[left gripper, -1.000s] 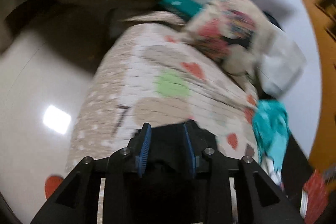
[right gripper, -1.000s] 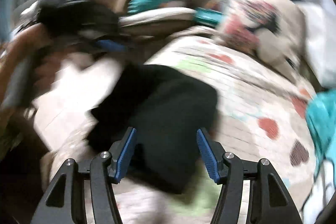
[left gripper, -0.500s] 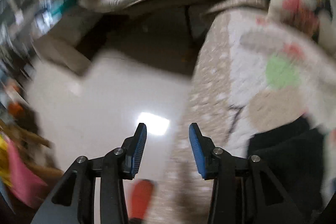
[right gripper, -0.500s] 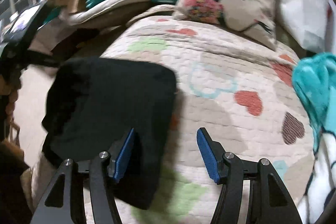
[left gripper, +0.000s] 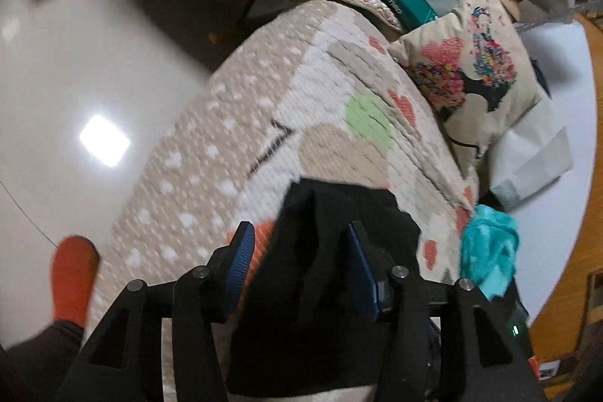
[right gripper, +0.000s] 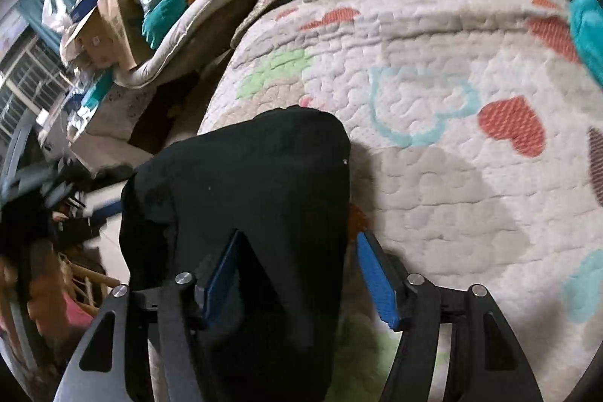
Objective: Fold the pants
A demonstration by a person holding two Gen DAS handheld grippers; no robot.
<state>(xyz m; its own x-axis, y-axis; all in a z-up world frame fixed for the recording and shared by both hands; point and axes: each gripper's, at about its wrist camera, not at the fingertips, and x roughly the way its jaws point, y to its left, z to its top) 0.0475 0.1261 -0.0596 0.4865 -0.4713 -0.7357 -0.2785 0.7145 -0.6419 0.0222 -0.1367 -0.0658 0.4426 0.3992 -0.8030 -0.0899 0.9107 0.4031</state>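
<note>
Left tool (left gripper: 297, 268) spread wide, blue ribbed pads apart, grasping nothing; black fabric pants (left gripper: 331, 289) lie beneath and between its fingers, not pinched. Right tool (right gripper: 296, 275) likewise released, pads parted, its left finger over the dark cloth and its right finger over bare quilt just past the garment's edge. Black fabric pants (right gripper: 245, 198) sit as a compact folded block with a rounded far corner, lying near the edge of the bed on the cream quilted bedspread with coloured heart patches (right gripper: 452, 145). In the left wrist view the same bedspread (left gripper: 339, 93) runs away from the tool, its dotted beige side border dropping toward the glossy pale tiled floor (left gripper: 75, 63), where a bright light reflection shows. An orange-socked foot (left gripper: 73, 274) stands on that floor beside the bed. Beyond the pants, at the head of the bed, a cream cushion printed with a floral tree and dark silhouette (left gripper: 471, 63) leans against the bedding. A teal fluffy cloth (left gripper: 490, 247) lies on the bedspread to the right of the pants, apart from them. Clutter of boxes and bags is piled past the bed; details blurred.
</note>
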